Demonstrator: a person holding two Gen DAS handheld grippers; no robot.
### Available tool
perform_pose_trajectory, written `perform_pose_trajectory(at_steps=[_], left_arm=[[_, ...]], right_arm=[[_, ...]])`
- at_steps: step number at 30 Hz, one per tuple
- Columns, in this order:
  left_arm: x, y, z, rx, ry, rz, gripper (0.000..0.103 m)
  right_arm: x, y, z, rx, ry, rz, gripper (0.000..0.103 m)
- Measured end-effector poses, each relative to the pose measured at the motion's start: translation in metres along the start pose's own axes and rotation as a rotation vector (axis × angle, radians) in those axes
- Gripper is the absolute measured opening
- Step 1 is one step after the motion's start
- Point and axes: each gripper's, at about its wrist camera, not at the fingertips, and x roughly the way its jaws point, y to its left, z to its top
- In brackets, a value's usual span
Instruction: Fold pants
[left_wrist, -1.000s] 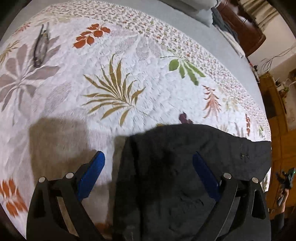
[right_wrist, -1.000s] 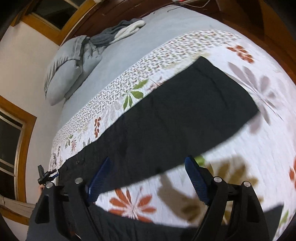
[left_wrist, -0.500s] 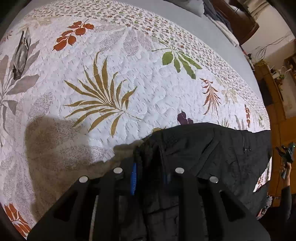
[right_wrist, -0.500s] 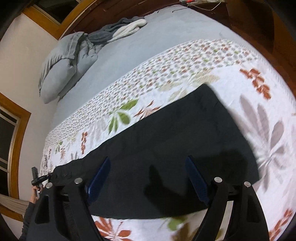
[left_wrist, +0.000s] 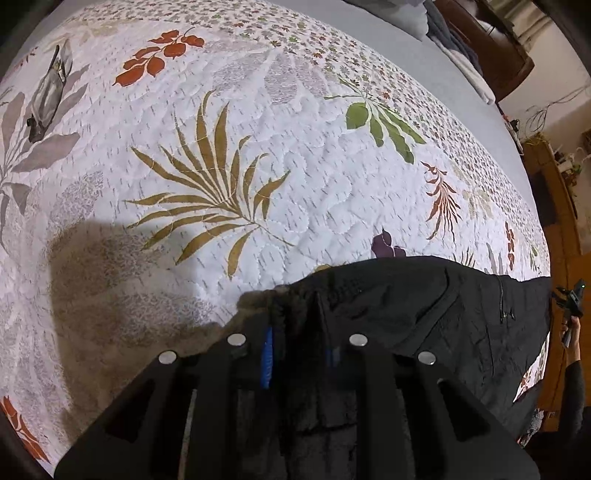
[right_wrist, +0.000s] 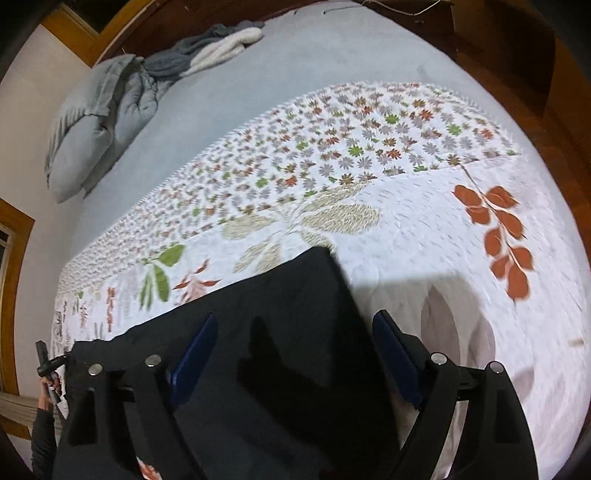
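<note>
Black pants (left_wrist: 424, 317) lie flat on a white quilt with leaf prints (left_wrist: 258, 155). My left gripper (left_wrist: 299, 350) is shut on a bunched edge of the pants, low in the left wrist view. In the right wrist view the pants (right_wrist: 266, 314) stretch from lower left to a square leg end near the middle. My right gripper (right_wrist: 291, 354) is open, its blue pads either side of the leg end, just above the cloth.
A grey sheet (right_wrist: 295, 74), grey pillows (right_wrist: 96, 125) and a folded blanket (right_wrist: 218, 44) lie at the head of the bed. Wooden furniture (left_wrist: 554, 206) stands beyond the bed's right edge. The quilt's far edge drops to a wood floor (right_wrist: 517, 55).
My left gripper closed on the pants edge and has stayed shut. My right gripper moved forward and down along the leg to its end, still open.
</note>
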Motion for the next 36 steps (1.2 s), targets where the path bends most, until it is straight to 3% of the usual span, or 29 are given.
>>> perform_pose_trajectory(at_steps=[6,8,9,12,13,20,27,36], left_arm=[[0.003,0.001,0.001,-0.022,0.002,0.006,0.021],[0.002,0.001,0.001,-0.026,0.001,0.011,0.022],[0.002,0.0,0.001,-0.027,-0.001,0.014,0.022],[0.002,-0.003,0.001,-0.031,-0.009,0.031,0.02],[0.002,-0.004,0.002,-0.03,-0.012,0.037,0.02],[-0.016,-0.012,0.0,-0.04,-0.085,0.069,0.018],[-0.048,-0.028,-0.002,-0.026,-0.139,0.053,0.017],[-0.111,-0.059,-0.014,0.022,-0.205,0.015,0.017]], right_arm=[[0.023,-0.009,0.015,-0.01,0.026,0.029,0.088],[0.028,-0.001,0.015,-0.04,0.044,0.059,0.08],[0.031,0.002,0.013,-0.054,0.062,0.068,0.068],[0.028,0.004,0.011,-0.063,0.063,0.061,0.015],[0.023,0.005,0.011,-0.071,0.041,0.056,0.013],[-0.012,0.014,0.001,-0.089,-0.057,0.031,0.01],[-0.06,0.022,-0.019,-0.089,-0.112,-0.002,0.009],[-0.135,0.024,-0.069,-0.089,-0.198,-0.026,0.008]])
